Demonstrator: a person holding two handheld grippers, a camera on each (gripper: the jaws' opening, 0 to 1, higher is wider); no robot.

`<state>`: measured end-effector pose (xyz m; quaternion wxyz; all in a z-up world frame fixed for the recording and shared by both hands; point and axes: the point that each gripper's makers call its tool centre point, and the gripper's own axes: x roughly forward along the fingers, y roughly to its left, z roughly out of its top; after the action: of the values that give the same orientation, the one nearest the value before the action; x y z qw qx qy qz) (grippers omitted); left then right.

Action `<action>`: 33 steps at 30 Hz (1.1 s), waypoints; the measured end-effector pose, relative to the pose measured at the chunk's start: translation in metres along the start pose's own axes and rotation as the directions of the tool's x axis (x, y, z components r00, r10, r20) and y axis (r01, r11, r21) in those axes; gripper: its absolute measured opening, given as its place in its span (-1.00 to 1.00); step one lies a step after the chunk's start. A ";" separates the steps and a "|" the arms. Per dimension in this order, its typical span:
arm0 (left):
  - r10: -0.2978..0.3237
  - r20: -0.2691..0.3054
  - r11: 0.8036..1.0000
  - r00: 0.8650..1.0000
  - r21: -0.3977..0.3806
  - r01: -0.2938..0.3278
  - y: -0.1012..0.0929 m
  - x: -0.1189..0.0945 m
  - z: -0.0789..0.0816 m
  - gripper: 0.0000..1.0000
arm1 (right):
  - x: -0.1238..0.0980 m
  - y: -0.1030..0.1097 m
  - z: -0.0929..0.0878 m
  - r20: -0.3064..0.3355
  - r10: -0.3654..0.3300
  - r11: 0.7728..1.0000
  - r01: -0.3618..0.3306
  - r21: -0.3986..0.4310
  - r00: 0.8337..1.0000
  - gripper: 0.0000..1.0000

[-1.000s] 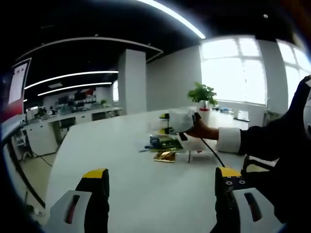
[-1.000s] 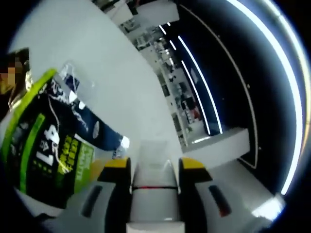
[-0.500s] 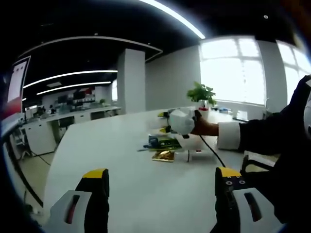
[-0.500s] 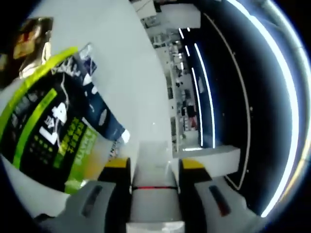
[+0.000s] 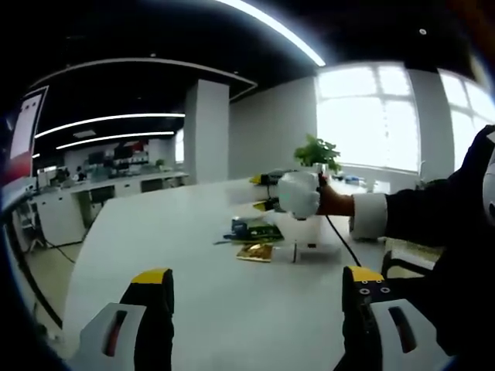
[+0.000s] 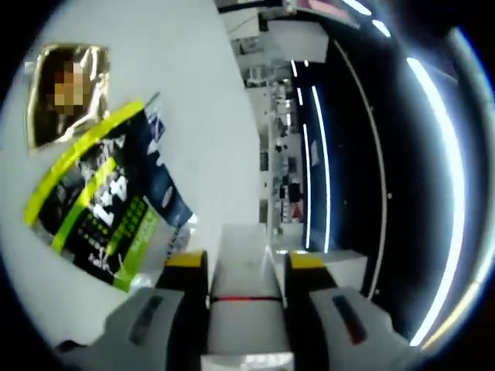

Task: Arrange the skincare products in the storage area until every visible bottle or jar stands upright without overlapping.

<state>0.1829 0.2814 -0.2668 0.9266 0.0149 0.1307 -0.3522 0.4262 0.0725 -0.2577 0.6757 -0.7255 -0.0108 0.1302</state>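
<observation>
Bottle, white, long axis along the right gripper jaws pinching it; sachets at ten o'clock. Left gripper spread, far off.

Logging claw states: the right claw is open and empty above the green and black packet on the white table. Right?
Not quite. In the right gripper view, the right claw is shut on a clear bottle, not open and empty. The green and black packet does lie below on the white table.

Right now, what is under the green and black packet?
The green and black packet lies flat on the white table, over a dark blue packet whose edge sticks out. The rest of that is covered.
</observation>
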 end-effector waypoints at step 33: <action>-0.152 0.184 0.979 0.971 -0.107 0.174 -0.024 0.003 0.023 0.70 | -0.160 -0.065 0.103 0.408 -0.122 0.992 0.099 0.077 0.905 -0.26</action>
<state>0.1750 0.2586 -0.2442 0.9015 -0.0835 0.0712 -0.4186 0.2611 0.1484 -0.1716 0.6840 -0.6613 -0.1903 0.2419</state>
